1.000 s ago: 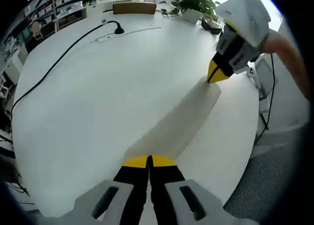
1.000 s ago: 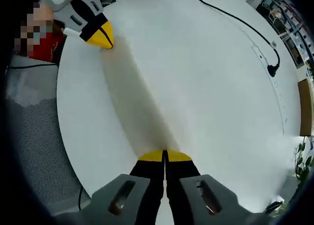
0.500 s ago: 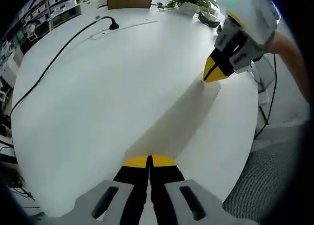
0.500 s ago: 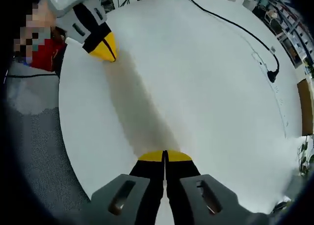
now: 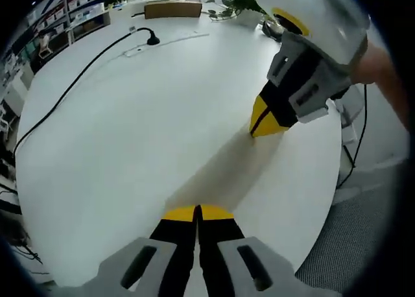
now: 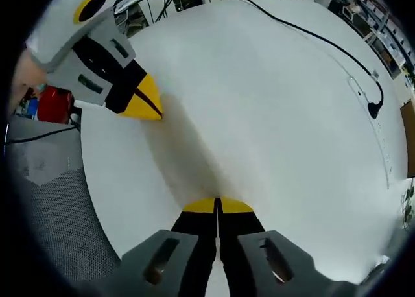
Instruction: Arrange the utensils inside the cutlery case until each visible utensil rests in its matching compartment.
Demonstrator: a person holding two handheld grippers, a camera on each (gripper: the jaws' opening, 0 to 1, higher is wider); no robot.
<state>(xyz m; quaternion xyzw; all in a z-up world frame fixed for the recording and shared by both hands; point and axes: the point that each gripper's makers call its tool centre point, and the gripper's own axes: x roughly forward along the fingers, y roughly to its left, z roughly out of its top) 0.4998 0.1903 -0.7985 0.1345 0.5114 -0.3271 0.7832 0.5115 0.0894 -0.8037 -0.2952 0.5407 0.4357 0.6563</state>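
left gripper (image 5: 196,211) closed, right gripper (image 6: 217,205) closed, white table (image 5: 130,115)

A round white table (image 5: 130,128) carries a black cable (image 5: 78,80).

No legible text, labels, brands or numbers anywhere.

left gripper view low over the white round table (image 5: 130,135), facing the right gripper (image 5: 262,123), right gripper view (image 6: 279,109) opposite, facing the left gripper (image 6: 150,106), tabletop between shared
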